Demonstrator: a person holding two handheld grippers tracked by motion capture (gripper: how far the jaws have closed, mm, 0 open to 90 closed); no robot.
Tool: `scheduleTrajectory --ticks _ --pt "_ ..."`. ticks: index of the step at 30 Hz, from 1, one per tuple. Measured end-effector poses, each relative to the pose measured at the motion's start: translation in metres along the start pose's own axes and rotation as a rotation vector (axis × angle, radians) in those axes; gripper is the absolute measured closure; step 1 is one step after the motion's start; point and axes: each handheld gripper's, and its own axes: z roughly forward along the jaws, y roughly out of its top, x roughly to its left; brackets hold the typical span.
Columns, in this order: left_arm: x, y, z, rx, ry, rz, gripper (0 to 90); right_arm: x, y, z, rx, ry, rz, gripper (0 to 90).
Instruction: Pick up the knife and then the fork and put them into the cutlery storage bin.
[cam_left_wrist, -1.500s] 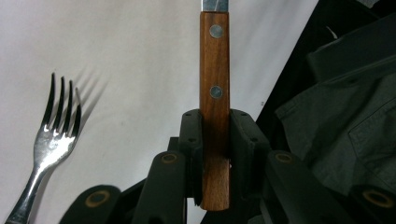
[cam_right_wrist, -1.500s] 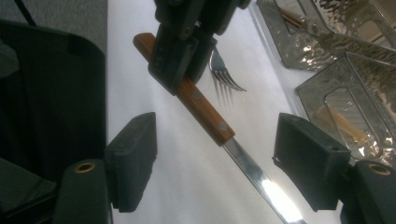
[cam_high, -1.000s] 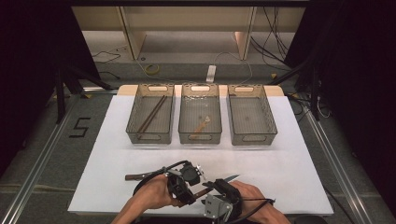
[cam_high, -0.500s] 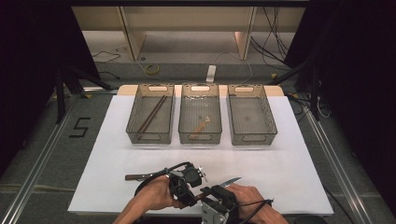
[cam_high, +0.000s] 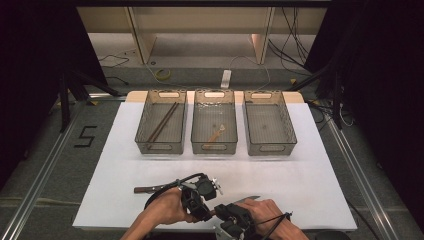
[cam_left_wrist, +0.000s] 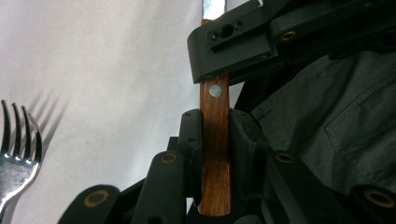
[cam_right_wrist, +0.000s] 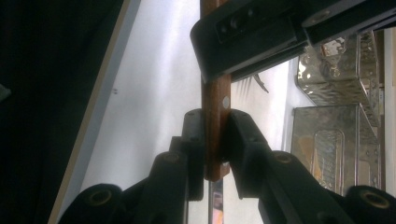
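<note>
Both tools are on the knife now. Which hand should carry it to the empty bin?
Right, probably: the right tool has just been closing on the knife handle, nearer the empty bin.

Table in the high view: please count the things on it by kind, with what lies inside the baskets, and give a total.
Baskets: 3
Chopsticks: 2
Small wooden piece, kind unclear: 1
Knife: 1
Fork: 1
Total: 8

left gripper (cam_high: 200, 196): 6 o'clock, table (cam_high: 320, 165) front
right gripper (cam_high: 234, 220): beside it, at 5 o'clock
knife (cam_high: 249, 199): between both grippers
bins (cam_high: 214, 128): 12 o'clock
</note>
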Motion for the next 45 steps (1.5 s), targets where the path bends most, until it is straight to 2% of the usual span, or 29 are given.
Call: scheduleTrajectory --ticks 3,4,5,8,10,13,14,16,18,20,27,28,29,32,33,35,39,45 --pt "0.002 0.000 0.000 -0.018 0.007 -0.004 72.4 -0.001 -0.001 0.000 0.006 0.000 0.005 78.2" --pt "0.003 0.000 -0.002 -0.024 0.009 -0.010 67.8 0.000 -0.002 -0.001 0.010 0.002 0.021 78.2" --pt "0.004 -0.001 -0.003 -0.033 0.011 -0.012 62.9 -0.003 -0.003 0.000 0.000 -0.010 0.000 78.2" --pt "0.006 -0.005 -0.010 -0.062 0.013 -0.023 52.7 -0.004 -0.007 -0.002 0.018 -0.012 0.032 78.2" --pt "0.009 -0.008 -0.015 -0.087 0.034 -0.031 44.1 -0.006 -0.012 -0.002 0.021 -0.020 0.033 78.2" --pt "0.015 -0.014 -0.023 -0.137 0.053 -0.051 35.0 -0.009 -0.018 -0.005 0.039 -0.023 0.074 78.2" --pt "0.017 -0.017 -0.025 -0.152 0.060 -0.059 32.9 -0.011 -0.021 -0.005 0.037 -0.031 0.065 78.3" --pt "0.020 -0.021 -0.026 -0.175 0.081 -0.074 28.0 -0.013 -0.026 -0.006 0.045 -0.033 0.094 78.2" --pt "0.024 -0.026 -0.027 -0.194 0.105 -0.091 25.5 -0.017 -0.032 -0.007 0.044 -0.035 0.136 78.2" --pt "0.027 -0.030 -0.030 -0.220 0.122 -0.109 23.3 -0.022 -0.039 -0.008 0.055 -0.038 0.150 78.2" --pt "0.038 -0.043 -0.035 -0.311 0.169 -0.163 18.7 -0.038 -0.061 -0.012 0.078 -0.056 0.247 78.2" --pt "0.040 -0.046 -0.036 -0.321 0.178 -0.163 18.3 -0.039 -0.064 -0.013 0.087 -0.055 0.310 78.2" --pt "0.042 -0.048 -0.035 -0.332 0.180 -0.175 17.9 -0.043 -0.068 -0.014 0.087 -0.055 0.328 78.2" --pt "0.047 -0.057 -0.035 -0.357 0.207 -0.193 17.8 -0.054 -0.080 -0.017 0.087 -0.056 0.450 78.2" --pt "0.048 -0.061 -0.035 -0.368 0.214 -0.199 17.8 -0.059 -0.085 -0.019 0.089 -0.053 0.477 78.2" --pt "0.052 -0.067 -0.034 -0.381 0.220 -0.212 17.7 -0.068 -0.093 -0.020 0.075 -0.056 0.558 78.2" --pt "0.058 -0.079 -0.030 -0.396 0.245 -0.243 16.6 -0.090 -0.107 -0.025 0.048 -0.054 0.688 78.2" --pt "0.063 -0.093 -0.032 -0.433 0.280 -0.274 15.9 -0.128 -0.129 -0.029 0.005 -0.027 0.916 78.2"
